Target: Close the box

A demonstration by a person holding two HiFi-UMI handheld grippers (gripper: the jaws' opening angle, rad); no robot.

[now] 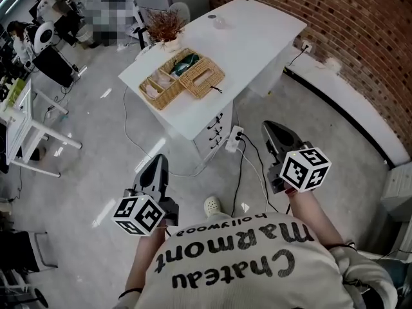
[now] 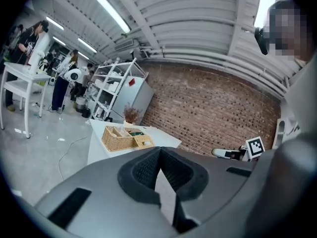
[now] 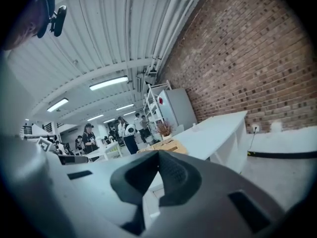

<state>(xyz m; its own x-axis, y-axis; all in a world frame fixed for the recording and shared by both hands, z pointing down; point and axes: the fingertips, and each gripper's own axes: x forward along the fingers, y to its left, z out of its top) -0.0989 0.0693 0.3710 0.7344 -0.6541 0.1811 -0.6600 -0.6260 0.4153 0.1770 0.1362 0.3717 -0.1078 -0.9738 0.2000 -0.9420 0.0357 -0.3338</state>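
The wicker box (image 1: pixel 182 79) stands near the front end of a white table (image 1: pixel 257 40), well ahead of me. Its lid (image 1: pixel 203 78) lies folded open to the right, with things showing in the compartments. Both grippers hang close to my body over the floor, far from the box. The left gripper (image 1: pixel 155 168) is shut with nothing in it, its tips meeting in the left gripper view (image 2: pixel 159 150), where the box (image 2: pixel 123 137) is small and distant. The right gripper (image 1: pixel 275 134) is shut and empty too (image 3: pixel 158 155), with the box (image 3: pixel 166 145) just beyond its tips.
A dried plant (image 1: pixel 164 26) stands behind the box and a small clear cup (image 1: pixel 221 23) sits farther along the table. Drawers, a power strip (image 1: pixel 233 139) and cables lie below the table's front end. A brick wall (image 1: pixel 347 37) runs on the right; people and desks stand at the far left.
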